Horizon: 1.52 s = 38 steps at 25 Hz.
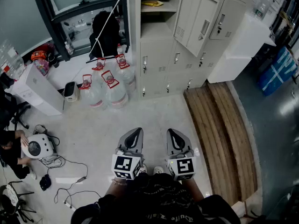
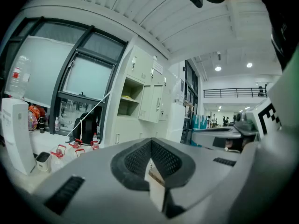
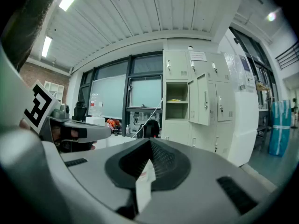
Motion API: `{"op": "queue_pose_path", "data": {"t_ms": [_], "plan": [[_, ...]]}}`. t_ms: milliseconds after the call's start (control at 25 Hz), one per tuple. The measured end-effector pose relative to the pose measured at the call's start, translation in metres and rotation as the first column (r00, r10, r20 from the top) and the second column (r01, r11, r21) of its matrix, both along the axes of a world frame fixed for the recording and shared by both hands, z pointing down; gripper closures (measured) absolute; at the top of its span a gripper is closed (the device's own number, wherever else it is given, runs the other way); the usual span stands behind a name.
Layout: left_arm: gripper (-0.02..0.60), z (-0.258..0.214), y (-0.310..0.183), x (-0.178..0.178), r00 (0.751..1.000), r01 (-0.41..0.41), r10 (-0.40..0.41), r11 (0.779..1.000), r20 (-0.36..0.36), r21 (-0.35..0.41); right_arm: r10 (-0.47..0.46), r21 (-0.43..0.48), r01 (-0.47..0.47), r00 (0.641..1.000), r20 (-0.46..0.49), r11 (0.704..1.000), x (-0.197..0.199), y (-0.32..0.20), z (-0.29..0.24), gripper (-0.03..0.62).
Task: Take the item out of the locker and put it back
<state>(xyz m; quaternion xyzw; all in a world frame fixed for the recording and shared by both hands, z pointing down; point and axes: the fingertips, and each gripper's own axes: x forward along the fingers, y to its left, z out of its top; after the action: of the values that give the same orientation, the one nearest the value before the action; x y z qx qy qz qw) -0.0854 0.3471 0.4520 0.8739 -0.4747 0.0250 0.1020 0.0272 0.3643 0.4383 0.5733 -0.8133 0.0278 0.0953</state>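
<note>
A bank of beige lockers (image 1: 161,55) stands some way ahead of me. One upper compartment is open, its door (image 1: 198,20) swung out to the right. A flat yellow item (image 1: 153,3) lies on the shelf inside; the right gripper view shows the yellow item (image 3: 174,99) too, beside the open door (image 3: 203,105). My left gripper (image 1: 137,131) and right gripper (image 1: 171,132) are held side by side close to my body, far from the lockers. Both are shut with nothing between the jaws. The left gripper (image 2: 151,143) and right gripper (image 3: 150,142) point toward the lockers.
Several big water bottles with red handles (image 1: 110,85) stand left of the lockers. Wooden planks (image 1: 224,139) lie on the floor at the right, with a white cabinet (image 1: 243,48) behind them. Cables (image 1: 60,167) and a round white device (image 1: 37,147) lie at the left beside a seated person (image 1: 8,148).
</note>
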Motion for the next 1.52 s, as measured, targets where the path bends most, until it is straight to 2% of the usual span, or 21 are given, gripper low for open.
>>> {"op": "queue_pose_path", "data": {"t_ms": [280,480,720,960,1200,1520], "plan": [[0.574,-0.012,-0.003,-0.004,1.000,-0.026,0.026,0.999,0.011,0.034,0.011,0.007,-0.011,1.000,0.000,1.000,-0.009,-0.003,-0.004,0.592],[0.574,-0.004,-0.009,-0.018,0.999,-0.032,0.032,0.999,0.016,0.017,0.077,0.011,-0.078,0.996,0.054,0.997,-0.009,-0.011,-0.001,0.591],[0.574,0.000,-0.018,-0.013,0.998,-0.062,0.062,0.998,0.001,0.012,0.095,-0.009,-0.094,0.994,0.051,0.995,-0.002,-0.019,0.010,0.591],[0.574,0.011,-0.043,-0.009,1.000,-0.017,0.017,1.000,0.013,0.001,0.069,-0.009,-0.068,0.996,0.057,0.998,0.007,-0.051,0.017,0.590],[0.574,0.017,-0.083,-0.007,0.998,0.053,-0.053,0.998,0.028,-0.016,0.004,-0.034,-0.001,0.996,0.093,0.999,0.010,-0.100,0.017,0.590],[0.574,0.006,-0.154,0.031,0.994,0.106,-0.106,0.994,0.036,0.015,-0.066,-0.006,0.067,0.994,0.082,0.998,0.045,-0.184,0.008,0.589]]}}
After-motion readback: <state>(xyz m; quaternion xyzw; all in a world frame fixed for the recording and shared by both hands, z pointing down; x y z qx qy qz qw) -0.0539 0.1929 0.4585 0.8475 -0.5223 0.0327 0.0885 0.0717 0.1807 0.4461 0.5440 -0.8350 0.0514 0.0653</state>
